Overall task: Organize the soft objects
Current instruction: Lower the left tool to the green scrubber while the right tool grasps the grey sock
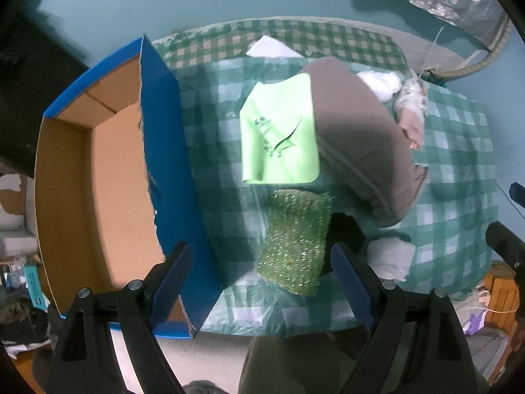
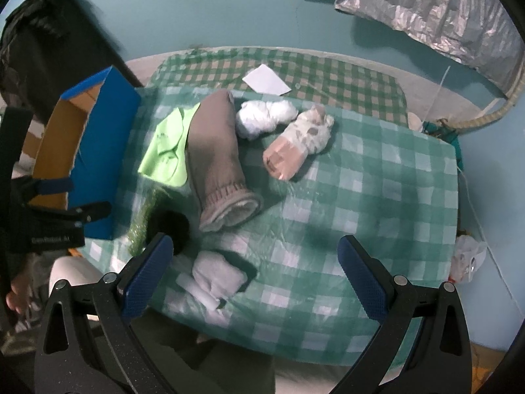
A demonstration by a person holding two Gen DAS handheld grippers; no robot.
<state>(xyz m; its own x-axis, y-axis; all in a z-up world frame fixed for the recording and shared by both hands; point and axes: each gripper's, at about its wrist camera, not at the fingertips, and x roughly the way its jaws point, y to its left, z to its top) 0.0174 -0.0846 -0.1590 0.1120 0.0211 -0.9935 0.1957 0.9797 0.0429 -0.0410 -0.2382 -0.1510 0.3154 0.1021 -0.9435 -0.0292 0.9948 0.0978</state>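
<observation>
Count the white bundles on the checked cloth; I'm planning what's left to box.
2. One white bundle sits far back, beside the brown rolled sweater. The other lies at the near edge, against a black item. Others may be hidden.

I see a glittery green scrub pad (image 1: 295, 243) at lower centre, coarse and sparkling; the checked green plastic table sheet (image 2: 377, 177) looks glossy; the rolled brown knit cloth (image 2: 213, 154) is matt, ribbed at its end; the blue cardboard box (image 1: 167, 151) at left shows raw brown board inside.
</observation>
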